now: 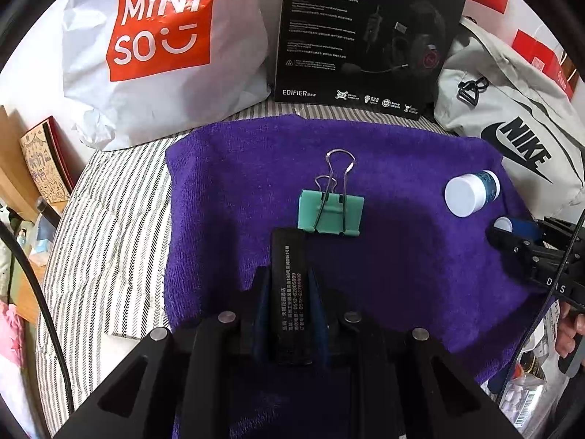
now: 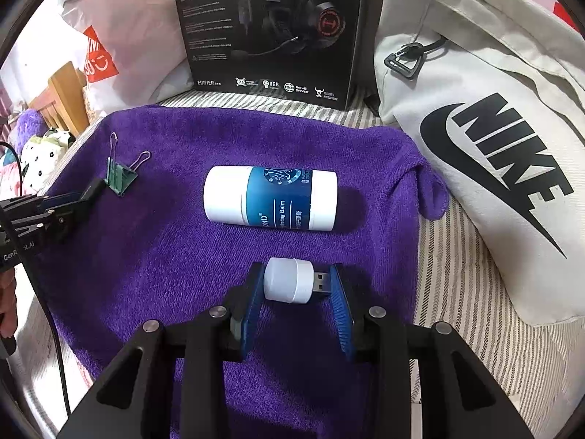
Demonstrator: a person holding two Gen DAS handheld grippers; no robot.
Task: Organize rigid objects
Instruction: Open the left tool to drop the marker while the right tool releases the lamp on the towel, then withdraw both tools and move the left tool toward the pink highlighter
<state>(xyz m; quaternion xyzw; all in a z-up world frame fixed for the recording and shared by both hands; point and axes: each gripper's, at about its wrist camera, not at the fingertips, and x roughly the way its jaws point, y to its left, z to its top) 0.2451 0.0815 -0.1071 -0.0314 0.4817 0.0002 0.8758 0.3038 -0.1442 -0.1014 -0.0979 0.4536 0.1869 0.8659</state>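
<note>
Purple towel spread over the striped bed serves as the sorting ground, with the green binder clip and the balm bottle lying on it. The left hand-held gripper pinches a slim black bar lengthwise, its tip just beside the clip, likely to line them up. The right hand-held gripper clamps a small white USB light end to end, near the bottle

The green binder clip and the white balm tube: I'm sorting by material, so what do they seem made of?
Binder clip: probably painted sheet metal, matte mint body, with shiny bare wire handles. Balm tube: likely smooth plastic, white with a soft sheen, wrapped in a glossy blue printed label. Neither can be confirmed by look alone.
</note>
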